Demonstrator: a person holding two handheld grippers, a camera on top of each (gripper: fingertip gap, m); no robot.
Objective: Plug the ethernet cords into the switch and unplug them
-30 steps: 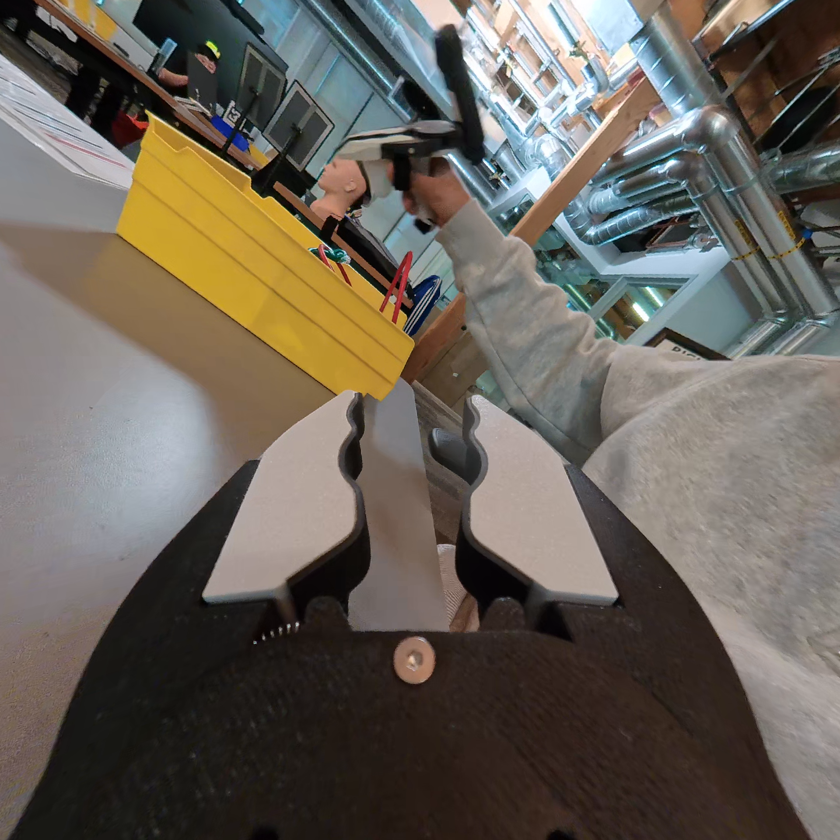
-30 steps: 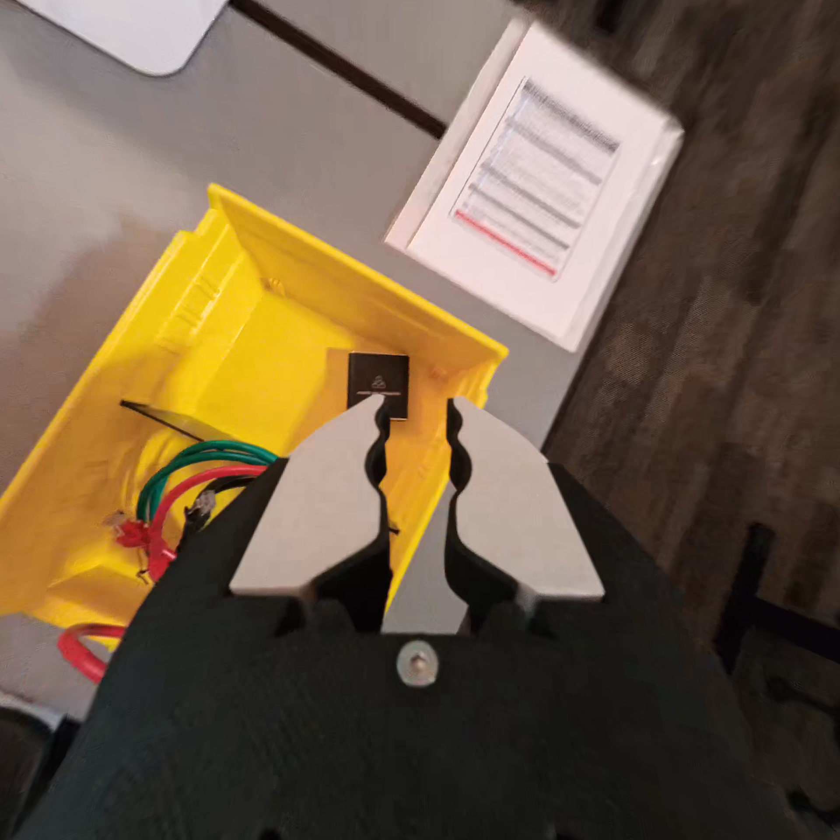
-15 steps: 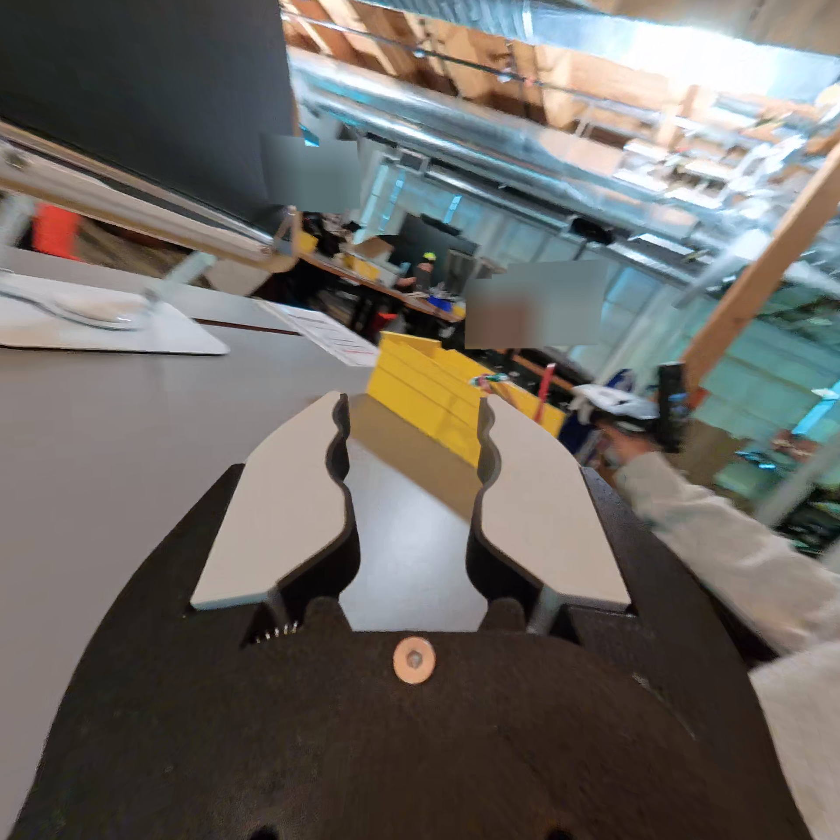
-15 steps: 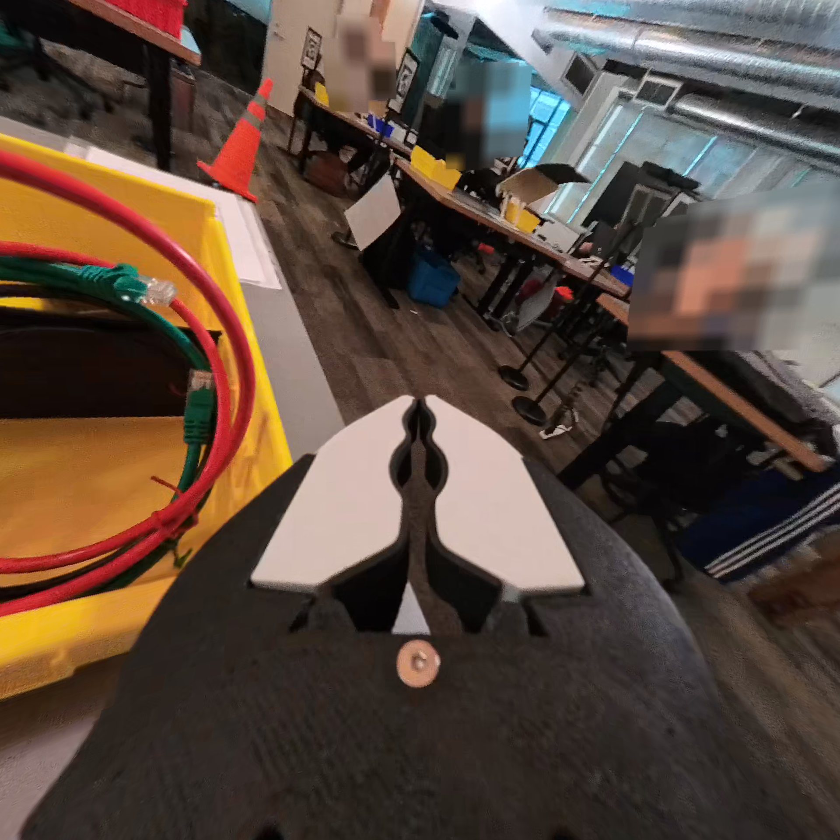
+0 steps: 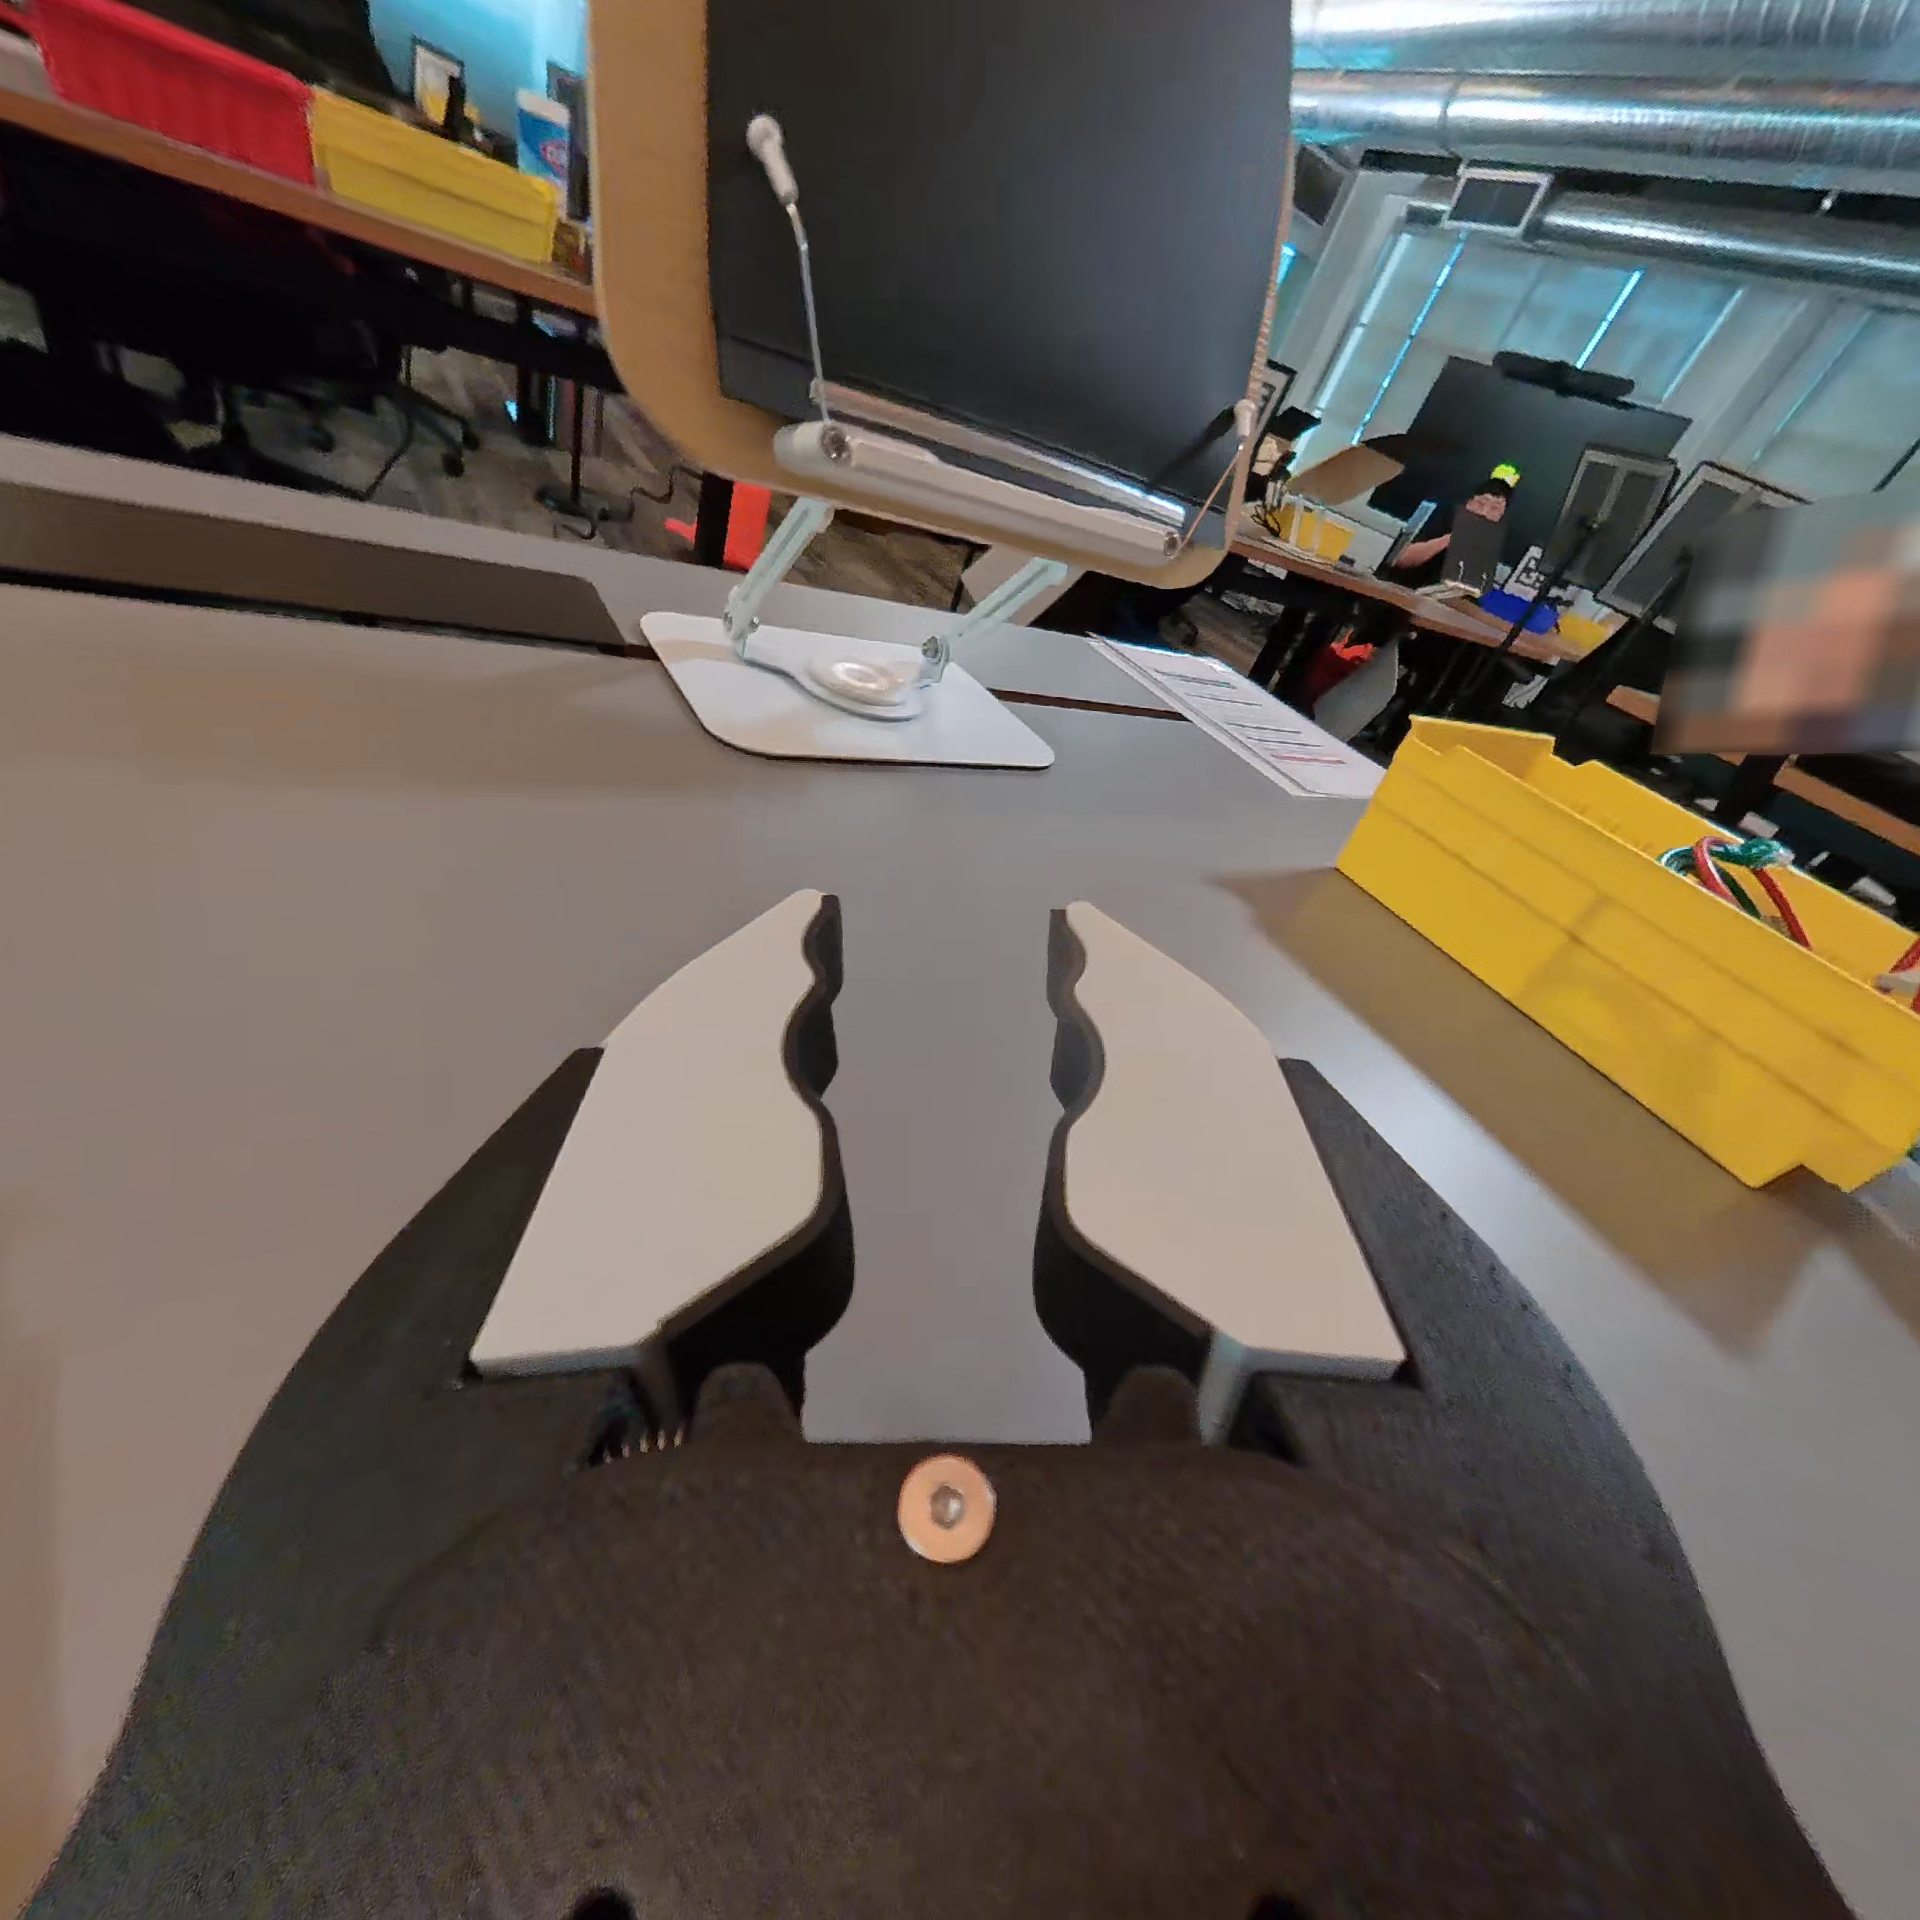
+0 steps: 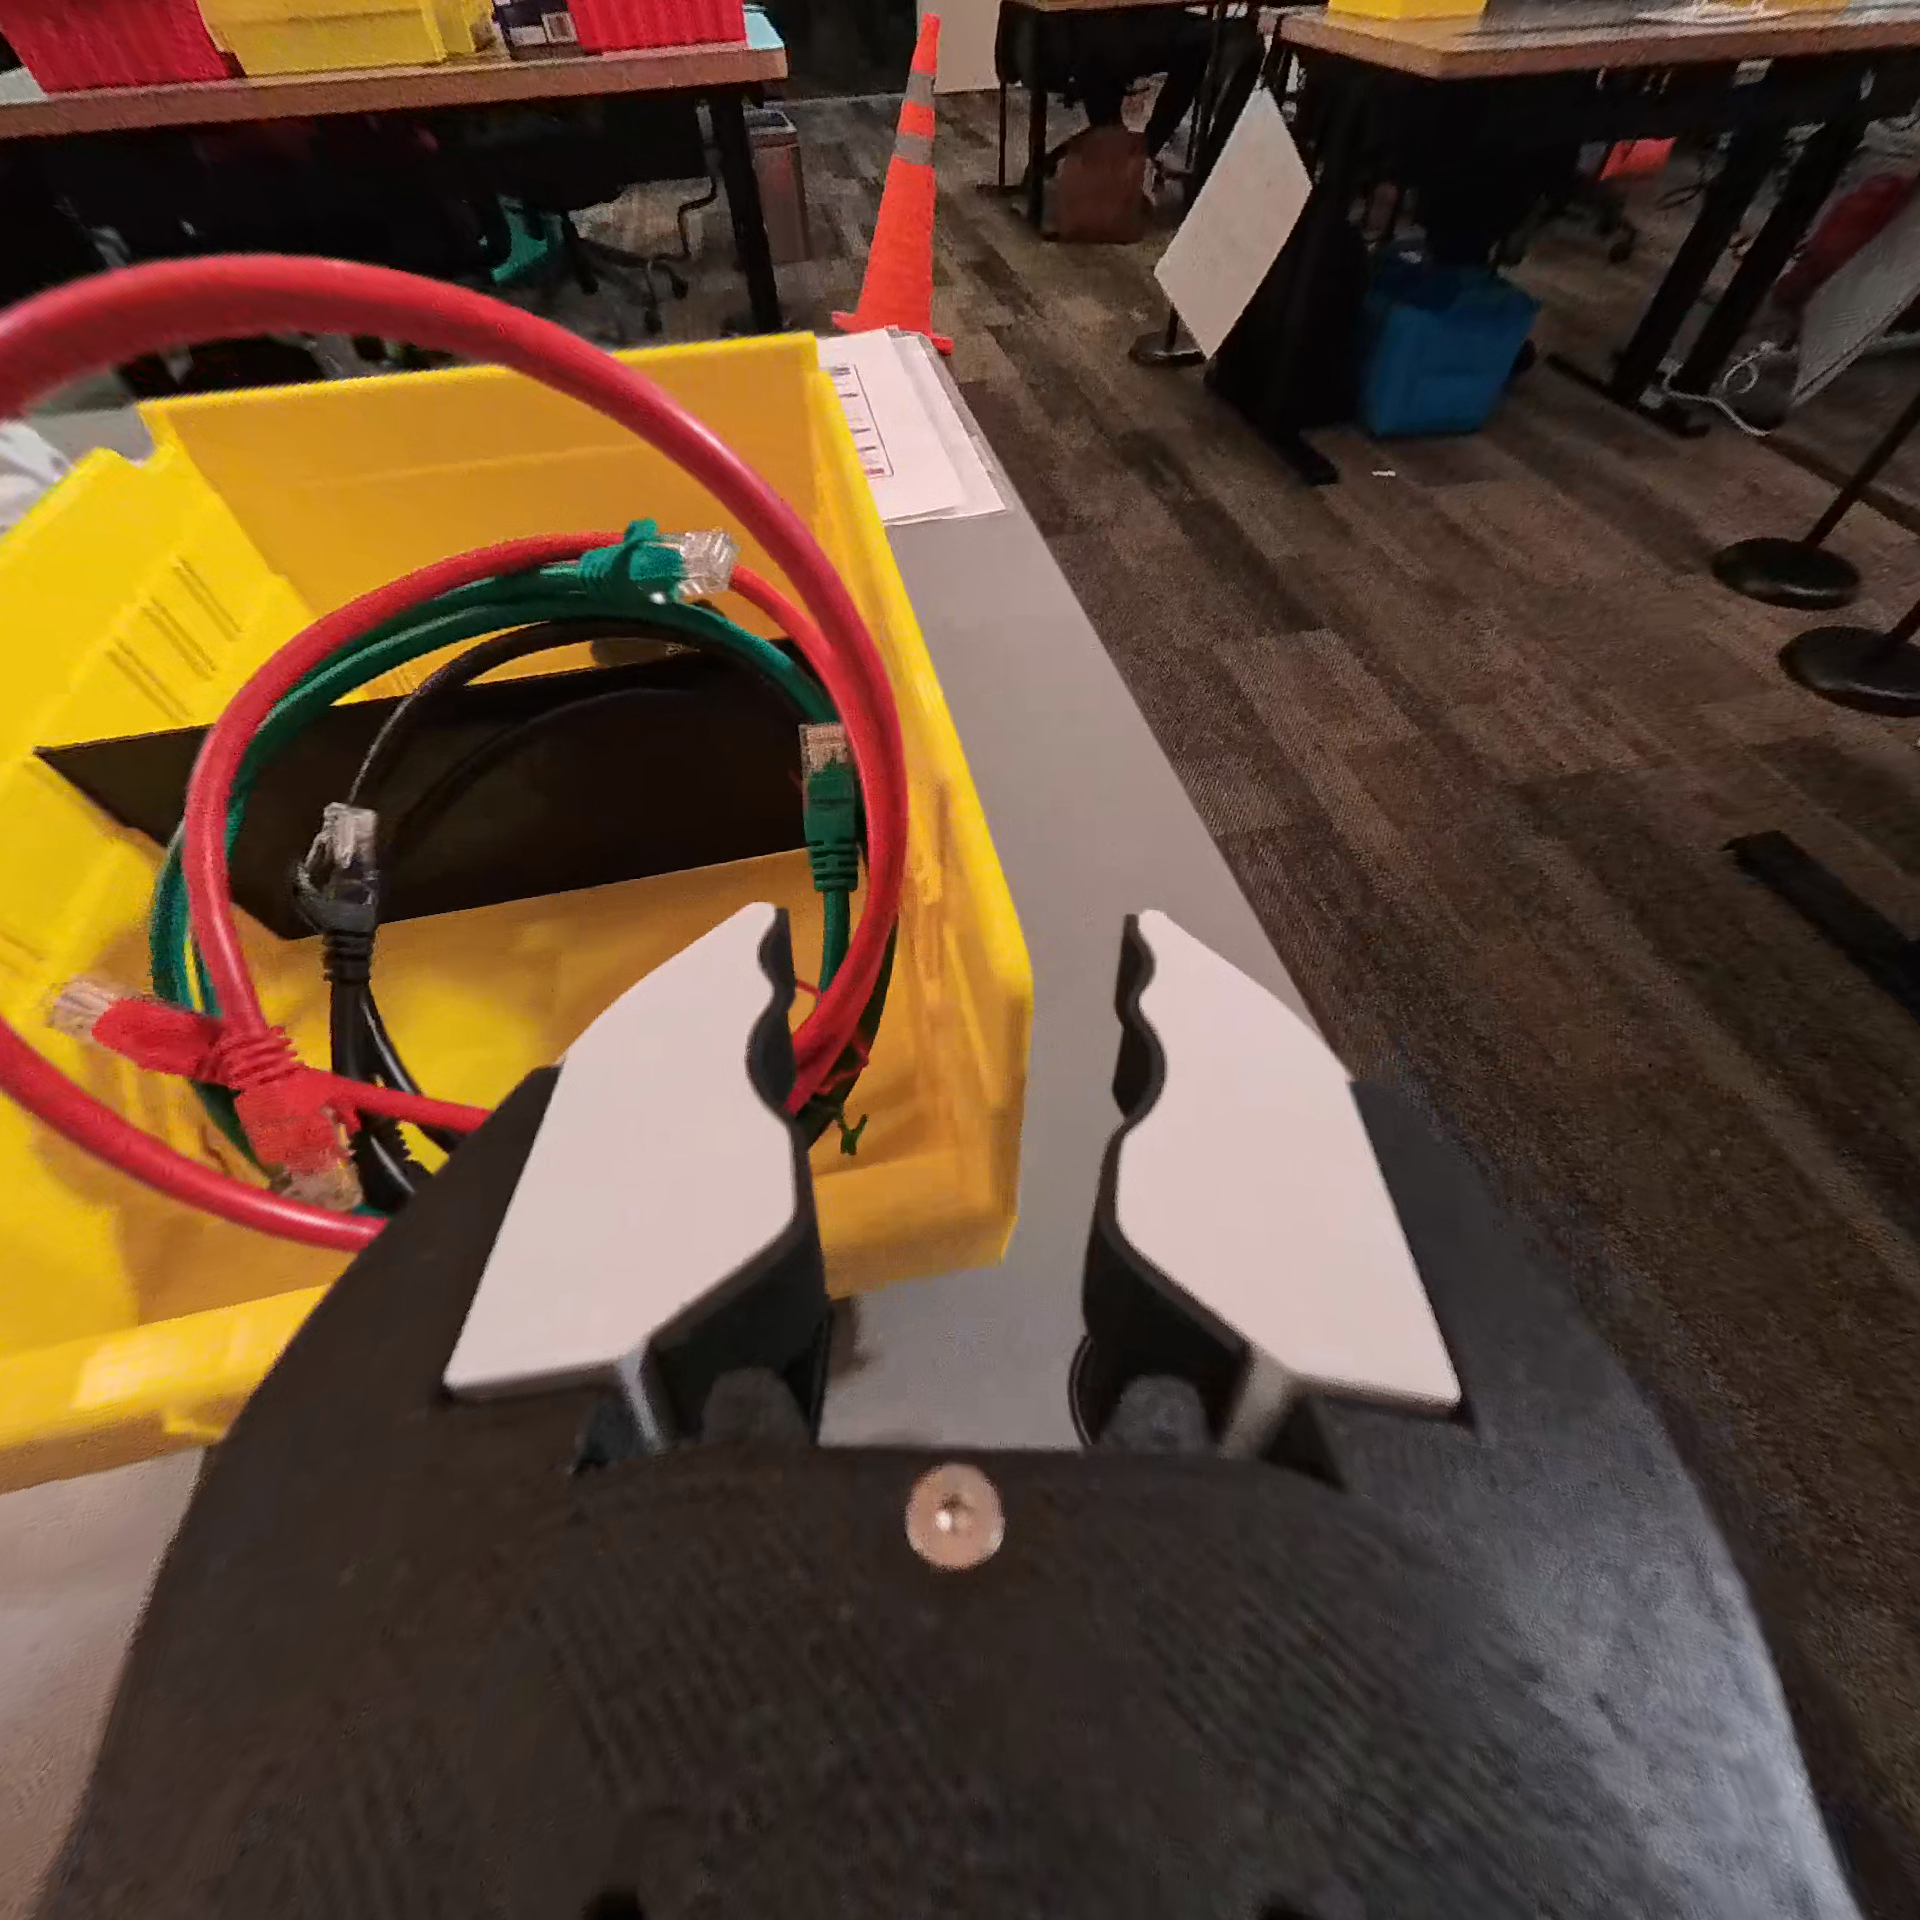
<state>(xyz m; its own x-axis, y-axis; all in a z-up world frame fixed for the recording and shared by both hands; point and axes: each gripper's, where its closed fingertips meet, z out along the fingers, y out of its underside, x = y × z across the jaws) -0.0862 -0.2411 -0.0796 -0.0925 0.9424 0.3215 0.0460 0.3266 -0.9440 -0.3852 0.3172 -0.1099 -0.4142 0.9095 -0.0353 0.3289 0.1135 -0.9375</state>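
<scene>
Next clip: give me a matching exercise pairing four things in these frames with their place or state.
Things:
1. red cord
2. traffic cone
3. left gripper
4. printed sheet

Places or states:
A. stands on the floor
B. open, over bare table
C. lies flat on the table beyond the yellow bin
D. loops up out of the bin

Pairs: 1-D, 2-A, 3-B, 4-C

cords: red (image 6: 540,343), green (image 6: 831,821), black (image 6: 348,935) | coiled, unplugged, in yellow bin (image 6: 935,1039) | switch: possibly the black box (image 6: 582,790) behind
</scene>
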